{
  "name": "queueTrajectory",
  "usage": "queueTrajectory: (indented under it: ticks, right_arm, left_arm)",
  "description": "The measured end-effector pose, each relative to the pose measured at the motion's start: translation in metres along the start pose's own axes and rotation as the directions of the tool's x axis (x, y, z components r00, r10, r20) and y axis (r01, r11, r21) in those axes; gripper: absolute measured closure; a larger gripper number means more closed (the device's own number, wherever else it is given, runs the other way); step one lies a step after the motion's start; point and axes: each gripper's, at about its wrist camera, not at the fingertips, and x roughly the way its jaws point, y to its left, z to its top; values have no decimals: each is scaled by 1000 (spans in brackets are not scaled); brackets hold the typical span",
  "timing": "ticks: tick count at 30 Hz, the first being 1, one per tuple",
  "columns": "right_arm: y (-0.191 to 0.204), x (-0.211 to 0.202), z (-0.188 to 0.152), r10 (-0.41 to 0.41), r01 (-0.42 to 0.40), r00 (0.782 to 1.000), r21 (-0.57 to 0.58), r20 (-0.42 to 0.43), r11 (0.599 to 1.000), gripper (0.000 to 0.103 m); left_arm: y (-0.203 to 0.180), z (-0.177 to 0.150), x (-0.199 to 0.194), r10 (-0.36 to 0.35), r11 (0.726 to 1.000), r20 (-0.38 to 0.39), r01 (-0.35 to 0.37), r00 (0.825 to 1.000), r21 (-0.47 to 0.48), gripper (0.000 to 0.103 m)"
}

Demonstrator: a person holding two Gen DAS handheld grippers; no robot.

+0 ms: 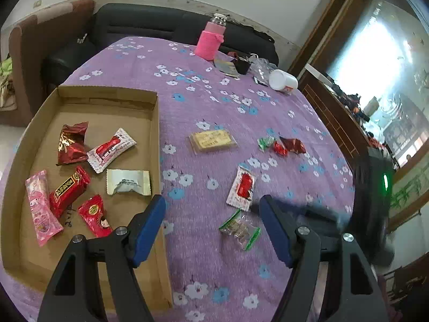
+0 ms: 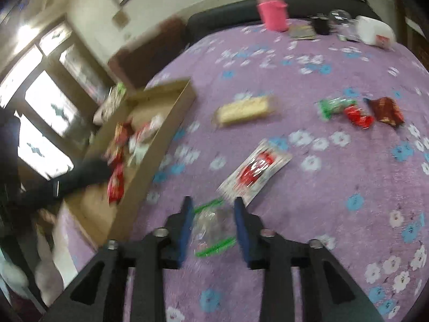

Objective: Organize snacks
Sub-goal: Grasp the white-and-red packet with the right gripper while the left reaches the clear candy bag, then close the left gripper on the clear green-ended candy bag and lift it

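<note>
Whole shot is a bit smeared, so take the small stuff loosely. The right gripper [image 2: 213, 209] sits low over the purple flowered tablecloth [image 2: 335, 187], blue pads apart, with a clear snack packet with green edges [image 2: 211, 228] lying between them; can't tell if either pad touches it. Taking that packet as the landmark: just beyond it, up and right, lies a white packet with a red print [image 2: 256, 171]. Farther beyond is a yellow bar in a clear wrapper [image 2: 245, 111]. Far right there's a green, a red and a dark red wrapper [image 2: 386, 111] bunched together. To the left stands the cardboard tray [image 2: 144, 166], red and white snacks inside.
</note>
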Motion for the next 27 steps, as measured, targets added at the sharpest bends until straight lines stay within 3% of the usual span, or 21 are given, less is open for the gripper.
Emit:
queueTrajectory:
  ticks: [1,6,9,11,12,13,14,17,23,26,27]
  right_arm:
    - [-2,0,4,-27,27,1000,18,10,999,52]
    - [-18,23,27,-128,130,992,115,-21,985,52]
    - [-12,46,36,-179,187,980,101,-82,977,51]
    - [-2,49,36,-229,232,971,30,-73,972,52]
    - [4,52,35,-244,244,967,-2,-80,970,56]
    - [7,52,33,-273,272,960,-26,-69,962,73]
    - [7,51,31,-293,291,954,-41,-66,956,73]
    - [-6,40,27,-295,294,954,-25,-54,956,78]
    - [-45,9,7,-280,281,959,31,-37,959,79]
    - [-53,0,0,-262,263,965,55,-31,963,79]
    - [-54,-3,-2,-257,258,966,58,-29,964,79]
  left_arm:
    - [-3,-3,-1,0,1000,-3,0,1000,14,31]
    - [-27,-24,8,30,991,-26,-26,999,135,31]
    - [-38,-37,15,55,979,-42,-45,998,197,31]
    - [-40,-41,20,48,980,-59,-35,997,198,31]
    - [-42,-41,23,46,980,-67,-33,997,194,31]
    - [-43,-41,26,47,981,-71,-32,996,192,31]
    - [-44,-40,29,49,981,-72,-35,996,190,31]
    - [-51,-38,38,52,979,-74,-36,996,199,31]
    - [-67,-37,72,134,961,-93,-107,987,255,31]
    - [-68,-38,89,146,959,-124,-110,981,260,32]
    - [-69,-40,92,151,957,-128,-113,980,266,46]
